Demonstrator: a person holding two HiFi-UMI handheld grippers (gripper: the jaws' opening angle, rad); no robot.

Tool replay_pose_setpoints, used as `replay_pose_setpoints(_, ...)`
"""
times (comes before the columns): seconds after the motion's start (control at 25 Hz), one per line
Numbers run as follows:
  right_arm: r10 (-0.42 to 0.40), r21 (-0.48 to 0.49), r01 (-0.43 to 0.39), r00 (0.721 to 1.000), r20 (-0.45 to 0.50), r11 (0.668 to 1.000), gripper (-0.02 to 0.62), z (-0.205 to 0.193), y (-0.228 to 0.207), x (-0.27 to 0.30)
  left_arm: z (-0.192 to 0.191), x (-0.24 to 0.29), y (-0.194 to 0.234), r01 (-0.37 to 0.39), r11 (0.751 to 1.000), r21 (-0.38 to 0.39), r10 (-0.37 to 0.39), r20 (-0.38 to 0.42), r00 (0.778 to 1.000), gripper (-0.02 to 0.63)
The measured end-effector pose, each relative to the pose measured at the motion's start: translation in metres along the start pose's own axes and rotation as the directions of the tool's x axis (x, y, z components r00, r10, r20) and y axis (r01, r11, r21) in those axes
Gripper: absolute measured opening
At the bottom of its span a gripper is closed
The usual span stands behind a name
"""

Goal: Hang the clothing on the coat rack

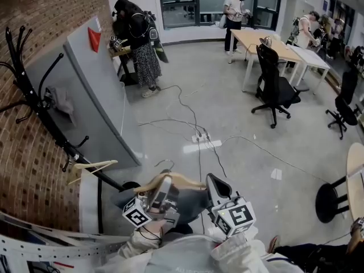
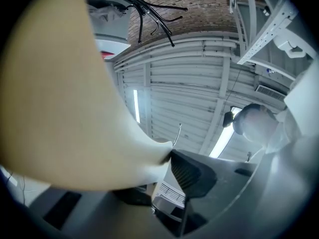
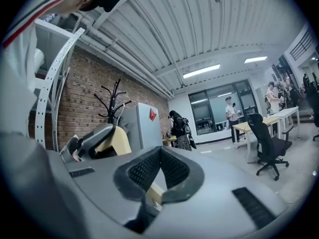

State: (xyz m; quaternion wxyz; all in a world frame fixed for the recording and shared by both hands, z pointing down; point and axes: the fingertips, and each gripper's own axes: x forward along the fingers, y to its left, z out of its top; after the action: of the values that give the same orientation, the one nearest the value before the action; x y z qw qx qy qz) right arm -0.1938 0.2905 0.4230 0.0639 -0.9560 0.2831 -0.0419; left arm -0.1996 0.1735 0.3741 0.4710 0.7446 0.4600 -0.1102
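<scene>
Tilting upward, left gripper (image 1: 162, 185) clamps the hanger (image 1: 185, 180) in its jaws; level right gripper (image 3: 160, 154) jaws closed.

Coat rack (image 1: 35, 102): one. Wooden hanger (image 1: 94, 166): two. Office chair (image 1: 277, 90): two in clear view. Rectangular table (image 1: 267, 40): two. Round table (image 1: 356, 169): one. Power strip (image 1: 200, 136): one. Standing person (image 1: 138, 44): three counted; any beyond them cannot be told.

Grey partition (image 1: 96, 95) crowds coat rack (image 1: 41, 110); floor (image 1: 239, 124) open.
</scene>
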Motion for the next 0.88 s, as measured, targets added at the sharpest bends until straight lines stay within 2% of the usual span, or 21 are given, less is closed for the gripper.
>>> replay_pose_setpoints(0.56,0.013,-0.032,-0.012,1.000,0.023,0.999,0.025,0.026,-0.004,0.116,0.073,0.035,0.074,0.039,0.999,-0.027,-0.038,0.017,0.999,0.118)
replay_pose_setpoints(0.88,0.002,-0.045,0.000,1.000,0.031,0.999,0.025,0.028,-0.001,0.158,0.103,0.036,0.103,0.053,0.998,-0.017,-0.053,0.017,0.998,0.118)
